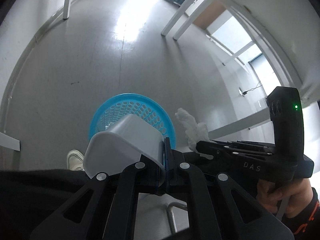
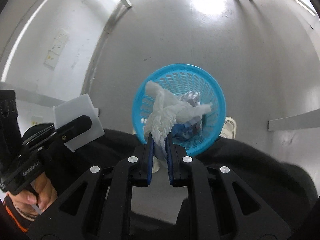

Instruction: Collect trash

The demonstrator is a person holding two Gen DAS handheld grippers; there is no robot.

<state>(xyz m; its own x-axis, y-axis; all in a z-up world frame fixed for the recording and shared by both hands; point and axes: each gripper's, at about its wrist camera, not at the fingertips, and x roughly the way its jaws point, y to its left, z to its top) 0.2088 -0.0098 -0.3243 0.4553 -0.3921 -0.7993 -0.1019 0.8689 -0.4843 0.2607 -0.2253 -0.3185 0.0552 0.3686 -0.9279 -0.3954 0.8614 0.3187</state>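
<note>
**Q:** Black jaws fill the near edge of the right wrist view. What does the right gripper hold?

**A:** A crumpled white tissue, pinched between nearly closed blue pads. It hangs directly above the blue basket on the floor, probably ready to drop onto trash already inside.

**Q:** And the other one?

**A:** To the left, the left gripper clamps a white plastic container by its wall, tilted over the basket's near side.
</note>
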